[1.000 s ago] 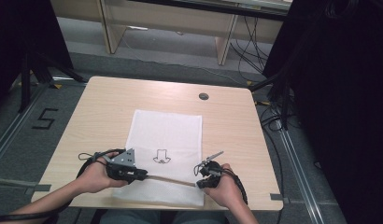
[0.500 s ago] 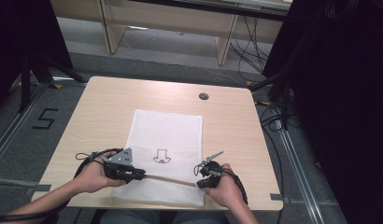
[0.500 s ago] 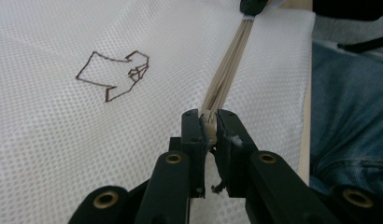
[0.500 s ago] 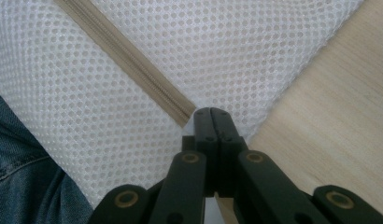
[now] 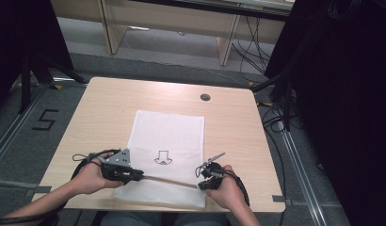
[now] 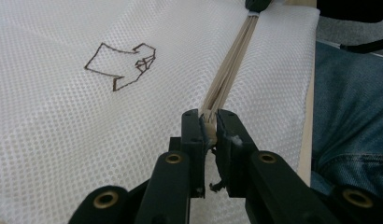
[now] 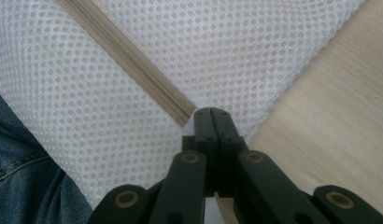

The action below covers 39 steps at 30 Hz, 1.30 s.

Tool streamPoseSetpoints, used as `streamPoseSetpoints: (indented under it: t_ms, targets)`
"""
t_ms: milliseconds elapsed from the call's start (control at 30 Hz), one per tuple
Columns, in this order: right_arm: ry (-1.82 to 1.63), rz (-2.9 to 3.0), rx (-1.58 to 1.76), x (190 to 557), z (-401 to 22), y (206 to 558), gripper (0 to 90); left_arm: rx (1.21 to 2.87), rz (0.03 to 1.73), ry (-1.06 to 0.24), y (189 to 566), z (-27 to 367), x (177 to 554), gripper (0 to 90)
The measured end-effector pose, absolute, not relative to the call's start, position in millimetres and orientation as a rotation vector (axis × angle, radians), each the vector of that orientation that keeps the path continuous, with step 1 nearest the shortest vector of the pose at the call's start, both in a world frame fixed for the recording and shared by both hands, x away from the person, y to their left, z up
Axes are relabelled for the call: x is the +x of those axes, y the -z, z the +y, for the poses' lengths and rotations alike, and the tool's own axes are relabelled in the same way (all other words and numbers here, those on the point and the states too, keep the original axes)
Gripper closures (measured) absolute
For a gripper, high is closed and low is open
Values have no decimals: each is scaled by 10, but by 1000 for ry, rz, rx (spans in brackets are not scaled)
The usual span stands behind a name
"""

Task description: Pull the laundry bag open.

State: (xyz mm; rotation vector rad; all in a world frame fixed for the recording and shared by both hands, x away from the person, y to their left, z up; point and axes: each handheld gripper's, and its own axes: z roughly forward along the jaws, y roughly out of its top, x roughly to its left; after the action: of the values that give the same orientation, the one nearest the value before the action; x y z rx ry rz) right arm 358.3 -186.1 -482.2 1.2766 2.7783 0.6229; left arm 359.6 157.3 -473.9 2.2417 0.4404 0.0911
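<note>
Lay flat at the table's [image 5: 111, 101] near edge: white mesh bag [image 5: 170, 136]. Left gripper [image 6: 209, 122] clamped on the tan zipper [image 6: 229, 65]; right gripper [image 7: 212, 115] closed, apparently pinching the zipper's other end.

Tabletop [image 5: 106, 108] beyond mesh bag [image 5: 168, 136] open; cable port [image 5: 205, 97] flush

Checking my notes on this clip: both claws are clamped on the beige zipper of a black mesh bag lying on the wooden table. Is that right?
Not quite: the mesh bag is white, not black, as the high view shows. The rest stands: the left claw and right claw are both clamped on the beige zipper, and the bag lies on the wooden table.
</note>
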Motion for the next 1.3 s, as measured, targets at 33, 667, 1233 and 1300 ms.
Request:
streamPoseSetpoints:
  t_ms: [33,667,1233,1300]
  targets:
    - [-623,2778,1277,3583,-1861,4822,900,2242,440,-91,4739,1573,3596,819]
    - [-621,2779,1280,3582,-1863,4820,900,2241,451,-96,4748,1663,3579,818]
    - [-608,2771,1294,3574,-1855,4818,900,2240,461,-113,4755,1721,3566,819]
    - [-592,2765,1319,3564,-1849,4810,900,2231,466,-100,4753,1742,3569,819]
